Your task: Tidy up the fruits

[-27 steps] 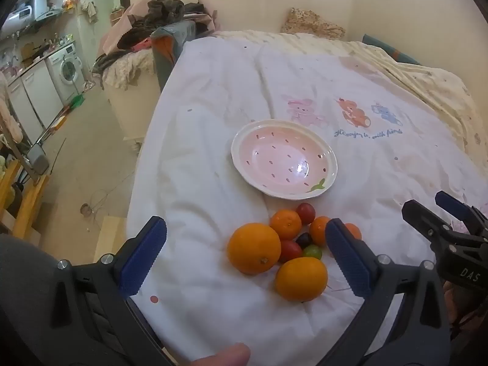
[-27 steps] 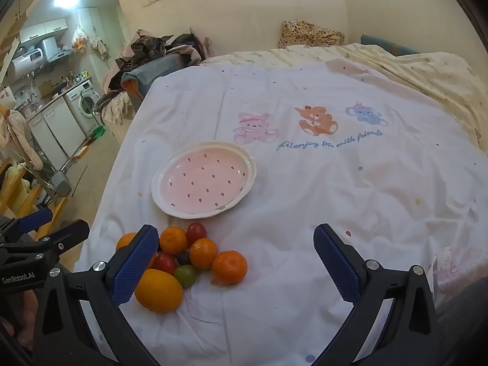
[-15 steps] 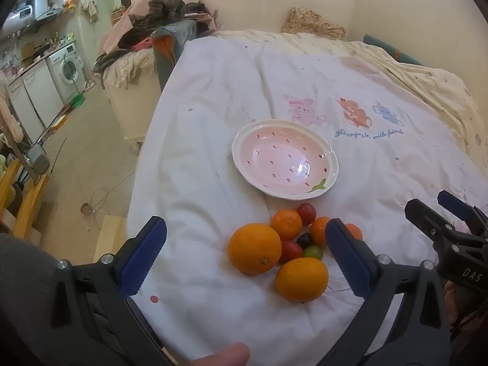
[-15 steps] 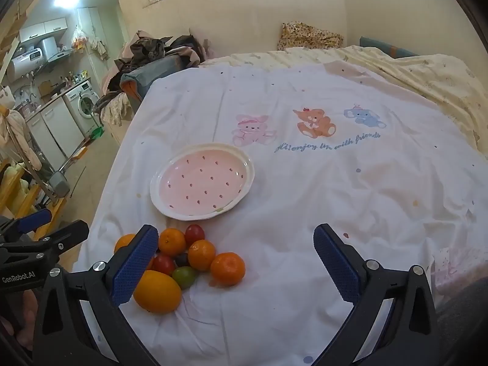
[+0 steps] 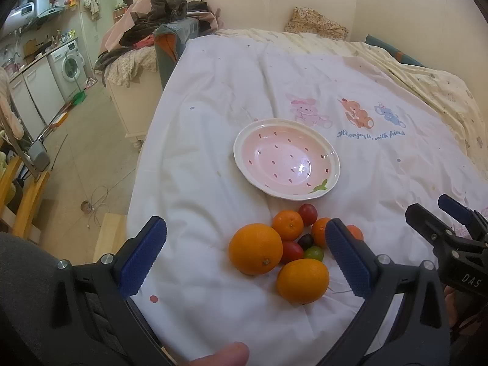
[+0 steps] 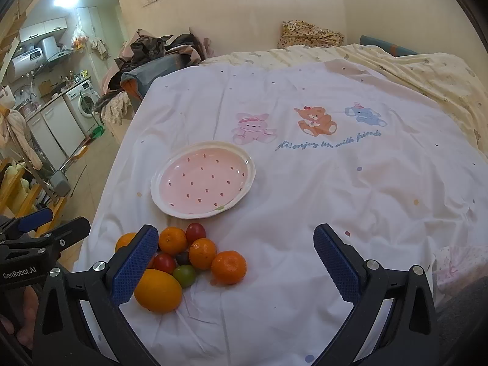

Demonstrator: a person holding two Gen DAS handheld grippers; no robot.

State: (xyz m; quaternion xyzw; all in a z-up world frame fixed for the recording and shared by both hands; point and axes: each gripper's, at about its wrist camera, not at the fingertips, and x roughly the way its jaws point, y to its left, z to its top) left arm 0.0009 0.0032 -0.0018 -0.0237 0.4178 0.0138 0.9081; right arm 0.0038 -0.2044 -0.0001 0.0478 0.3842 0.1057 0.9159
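A pink plate with a white rim (image 5: 331, 164) (image 6: 247, 180) lies empty on the white bed cover. In front of it sits a pile of fruit: two large oranges (image 5: 255, 253) (image 5: 302, 280), several small tangerines (image 5: 287, 225) (image 6: 228, 267), red cherry tomatoes (image 5: 308, 213) (image 6: 195, 232), a green one (image 5: 313, 253) (image 6: 184, 275) and a dark one. My left gripper (image 5: 244, 250) is open and empty, hovering above the pile. My right gripper (image 6: 233, 256) is open and empty, just right of the pile.
The white cover (image 6: 335, 183) with cartoon animals spreads right and back, over a yellow quilt (image 6: 427, 70). The bed's left edge drops to the floor (image 5: 82, 140). Clothes (image 5: 158, 9) are piled at the back left; a kitchen with a washing machine (image 5: 71, 64) lies beyond.
Both views have shifted only slightly; the right gripper has eased a little closer over the bed. The fruit and plate have not moved.
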